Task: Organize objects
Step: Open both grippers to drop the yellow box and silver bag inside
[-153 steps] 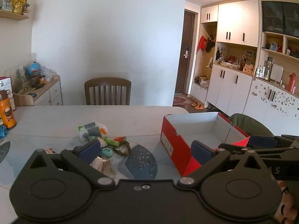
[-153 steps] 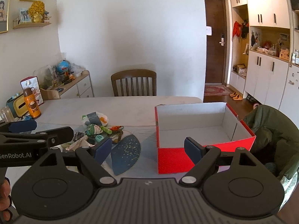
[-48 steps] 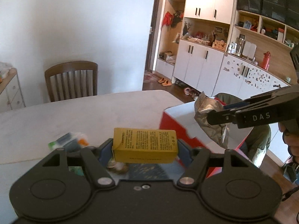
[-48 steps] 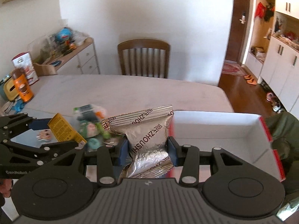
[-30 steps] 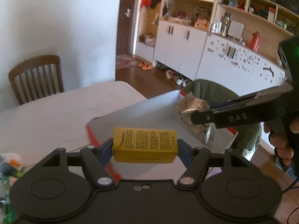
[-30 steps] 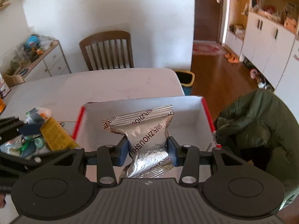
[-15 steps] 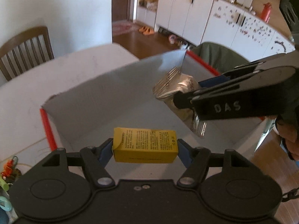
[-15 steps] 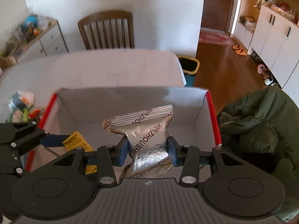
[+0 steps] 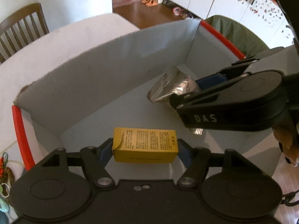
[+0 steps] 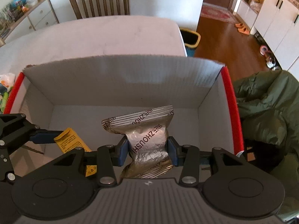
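Note:
A red cardboard box (image 9: 22, 130) (image 10: 229, 97) with white inner walls stands open on the table. My left gripper (image 9: 145, 147) is shut on a small yellow carton (image 9: 144, 144) and holds it low inside the box, near its left end. My right gripper (image 10: 147, 149) is shut on a crinkled silver foil packet (image 10: 147, 132) with dark lettering, also inside the box, toward its right end. The left wrist view has the foil packet (image 9: 173, 91) sticking out of the right gripper (image 9: 201, 93). In the right wrist view the yellow carton (image 10: 72, 141) sits in the left gripper (image 10: 56, 137).
Small loose items (image 10: 5, 85) lie on the table left of the box. A wooden chair (image 10: 100, 0) stands at the far side. A green jacket (image 10: 265, 108) hangs just right of the box. A person's hand (image 9: 286, 140) grips the right tool.
Both grippers picked their objects off the table pile, carried them right over the box, and over the last second have come down inside it.

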### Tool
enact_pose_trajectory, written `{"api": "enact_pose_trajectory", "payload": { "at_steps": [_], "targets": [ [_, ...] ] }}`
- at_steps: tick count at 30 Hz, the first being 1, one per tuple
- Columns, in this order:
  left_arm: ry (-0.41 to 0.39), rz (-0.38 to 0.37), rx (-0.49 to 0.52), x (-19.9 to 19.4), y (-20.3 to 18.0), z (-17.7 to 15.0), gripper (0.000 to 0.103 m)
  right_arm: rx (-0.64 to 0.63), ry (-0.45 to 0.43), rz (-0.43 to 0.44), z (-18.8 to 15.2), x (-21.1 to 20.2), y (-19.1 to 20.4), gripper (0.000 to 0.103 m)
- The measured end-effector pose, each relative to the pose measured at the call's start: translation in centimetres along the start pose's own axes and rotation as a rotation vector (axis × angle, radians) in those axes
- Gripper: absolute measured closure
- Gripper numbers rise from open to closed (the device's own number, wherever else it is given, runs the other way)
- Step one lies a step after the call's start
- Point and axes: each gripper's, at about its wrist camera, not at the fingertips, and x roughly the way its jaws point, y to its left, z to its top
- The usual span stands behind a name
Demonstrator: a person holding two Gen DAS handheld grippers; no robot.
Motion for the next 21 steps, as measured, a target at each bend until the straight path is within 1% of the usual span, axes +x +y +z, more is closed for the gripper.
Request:
{"api": "enact_pose_trajectory", "payload": {
  "at_steps": [8, 12, 15, 17, 19, 21],
  "targets": [
    [0.081, -0.010, -0.055, 1.1, 1.1, -0.1, 0.032, -0.004, 0.005, -0.004, -0.6, 0.5, -0.1, 0.058],
    [0.095, -0.004, -0.044, 1.2, 1.0, -0.2, 0.032, -0.001, 0.002, -0.004, -0.2, 0.5, -0.1, 0.058],
    [0.089, -0.004, -0.039, 1.0, 1.0, -0.4, 0.031, 0.006, -0.009, -0.006, 0.1, 0.4, -0.1, 0.057],
    [0.070, -0.008, -0.042, 0.5, 1.1, -0.6, 0.030, 0.014, -0.017, 0.001, 0.2, 0.1, -0.3, 0.052],
    [0.050, -0.001, -0.048, 0.1, 1.2, -0.8, 0.024, 0.014, -0.030, 0.001, 0.1, -0.2, -0.3, 0.047],
    [0.033, -0.003, -0.052, -0.4, 1.3, -1.1, 0.023, 0.015, -0.039, -0.002, 0.0, -0.7, -0.4, 0.047]
  ]
}}
